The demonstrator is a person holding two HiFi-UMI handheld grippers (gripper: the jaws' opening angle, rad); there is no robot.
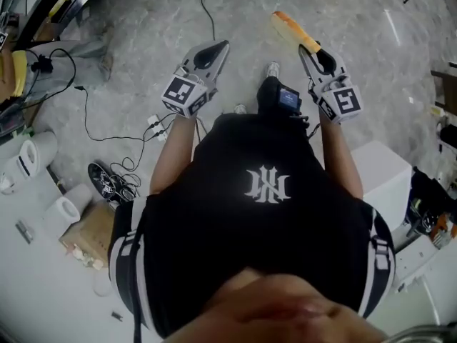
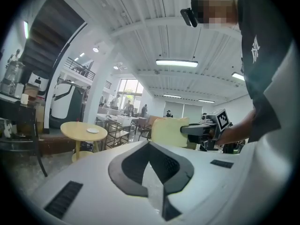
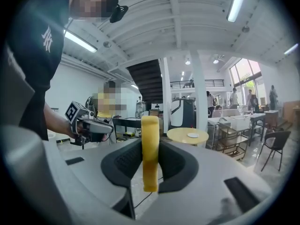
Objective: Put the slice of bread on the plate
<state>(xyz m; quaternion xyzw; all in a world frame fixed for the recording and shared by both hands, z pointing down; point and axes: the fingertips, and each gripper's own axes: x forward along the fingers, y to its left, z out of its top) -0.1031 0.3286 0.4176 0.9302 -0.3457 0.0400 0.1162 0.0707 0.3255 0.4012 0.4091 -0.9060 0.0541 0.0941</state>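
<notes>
Grips the slice of bread (image 3: 150, 156) in the right tongs (image 3: 150, 144), pads pressed on the two flat faces and the thin edge turned upright. Probably chosen to carry the slice without folding it. In the head view, holds the slice by one end only, leaving most of it projecting ahead of the tips; expect some droop or slip under a loose grip. Carries the slice in the air above the floor (image 1: 143, 20), well apart from the plate (image 3: 192, 135), so counts as in transit, with delivery not yet made. Finds the plate on the round yellow bench (image 3: 180, 137), with nothing visible on it. In the right gripper view, sights the plate past the slice and slightly to the right, which suggests a heading roughly toward it. Keeps the left tongs (image 2: 150, 146) closed tip to tip on nothing, level with the right pair and equally far from the plate. Likely held in reserve, clear of the slice, for steadying at set-down. For the remaining step, close in on the plate, roll the slice from upright to flat, lower onto the plate, then release. Avoid tightening further, to spare the soft crumb.
</notes>
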